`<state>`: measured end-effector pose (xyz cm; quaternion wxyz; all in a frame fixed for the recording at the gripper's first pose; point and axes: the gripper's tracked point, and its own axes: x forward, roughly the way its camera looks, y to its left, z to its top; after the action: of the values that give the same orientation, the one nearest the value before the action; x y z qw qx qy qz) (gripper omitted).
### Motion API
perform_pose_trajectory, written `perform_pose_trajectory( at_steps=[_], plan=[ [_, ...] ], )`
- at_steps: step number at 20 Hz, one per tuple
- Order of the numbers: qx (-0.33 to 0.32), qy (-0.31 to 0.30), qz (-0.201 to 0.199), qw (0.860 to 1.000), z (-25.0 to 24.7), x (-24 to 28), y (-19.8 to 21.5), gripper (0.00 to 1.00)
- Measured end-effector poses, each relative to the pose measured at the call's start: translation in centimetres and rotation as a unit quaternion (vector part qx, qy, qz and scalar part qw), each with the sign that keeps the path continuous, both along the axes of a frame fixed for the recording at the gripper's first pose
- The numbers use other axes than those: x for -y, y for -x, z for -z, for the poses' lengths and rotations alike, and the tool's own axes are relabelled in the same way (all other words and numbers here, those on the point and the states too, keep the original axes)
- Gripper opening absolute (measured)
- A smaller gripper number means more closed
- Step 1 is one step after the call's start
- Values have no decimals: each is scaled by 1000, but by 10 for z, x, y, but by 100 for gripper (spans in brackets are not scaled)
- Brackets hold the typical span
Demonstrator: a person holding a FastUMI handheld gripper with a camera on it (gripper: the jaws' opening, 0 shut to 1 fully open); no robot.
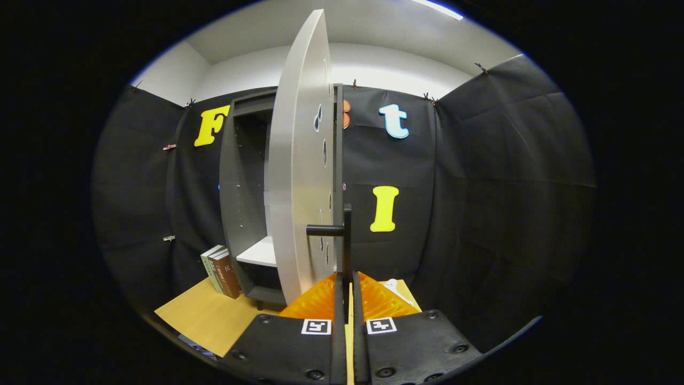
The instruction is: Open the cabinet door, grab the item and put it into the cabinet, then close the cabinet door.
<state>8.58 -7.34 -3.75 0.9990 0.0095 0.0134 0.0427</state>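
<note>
Cabinet door [299,160], gripper view: pale panel swung well open, seen nearly edge-on, dark handle [336,231] just beyond my fingers. Gripper [346,291]: fingers pressed nearly together on the handle's upright bar, which I judge pinched. Cabinet [243,198]: open, white shelf [261,251] bare. Books [220,271]: standing beside cabinet on the table [206,315]. Risk: thin grip slipping off, door swinging back.
</note>
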Motion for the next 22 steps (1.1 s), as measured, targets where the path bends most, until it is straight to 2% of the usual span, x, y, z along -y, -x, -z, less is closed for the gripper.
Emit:
perform_pose_trajectory(
  at_steps=[8, 14, 16, 20, 22],
  plan=[
    [75, -5, 32, 997, -31, -1, 1, 9],
    [126, 37, 7, 991, -51, -19, -7, 8],
    [120, 40, -1, 992, -46, -30, -7, 6],
    [82, 35, -12, 996, -27, -58, -17, 7],
    [62, 31, -10, 998, -18, -66, -19, 15]
  ],
)
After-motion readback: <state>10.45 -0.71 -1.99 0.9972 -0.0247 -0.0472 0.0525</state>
